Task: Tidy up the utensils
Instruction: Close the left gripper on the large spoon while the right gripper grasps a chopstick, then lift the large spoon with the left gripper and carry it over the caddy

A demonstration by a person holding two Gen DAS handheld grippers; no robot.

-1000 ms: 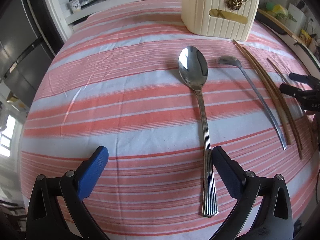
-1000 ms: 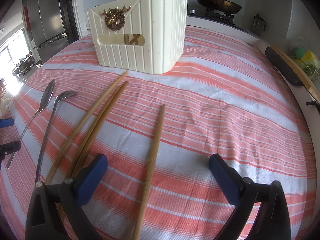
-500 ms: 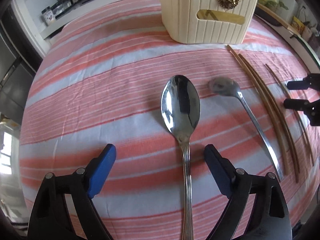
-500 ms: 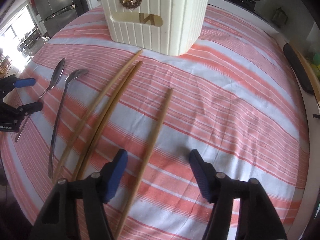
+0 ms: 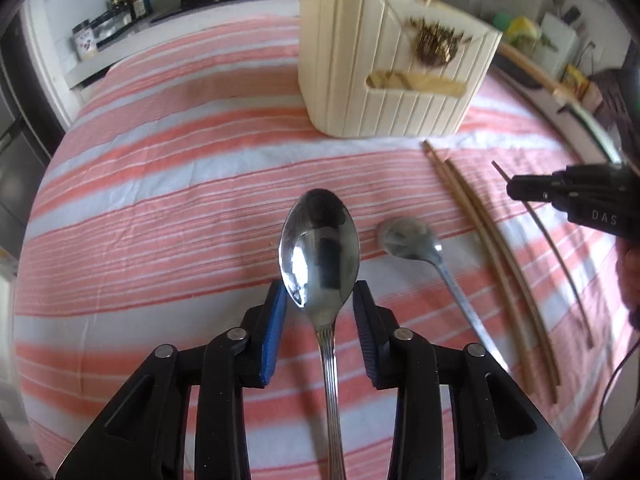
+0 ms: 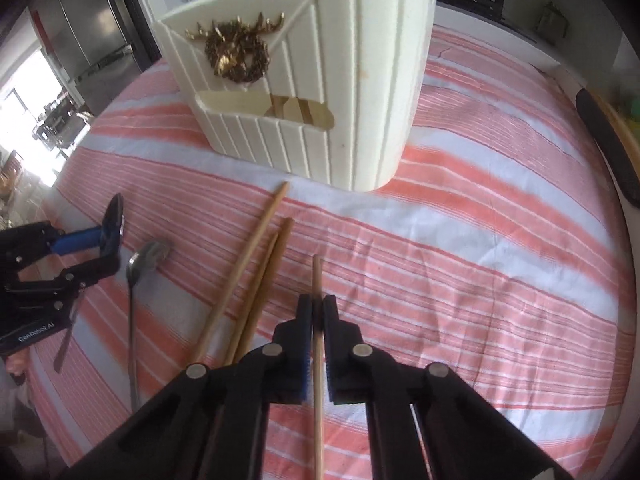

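Left hand-held gripper (image 5: pixel 320 300): we see blue pads w/ the big spoon (image 5: pixel 319 248) between them, pinching at its neck.
Small spoon (image 5: pixel 408 233): on the striped cloth (image 5: pixel 160 208) of the bench, just right of the big one.
Right hand-held gripper (image 6: pixel 317 312): we see it pinching one chopstick (image 6: pixel 317 276).
Holder (image 6: pixel 360 92): cream, upright, beyond the loose chopsticks (image 6: pixel 256 264).

The left gripper (image 5: pixel 319 312) pinches a large steel spoon (image 5: pixel 320 256) at its neck. A smaller spoon (image 5: pixel 408 236) lies beside it on the striped cloth (image 5: pixel 160 200).
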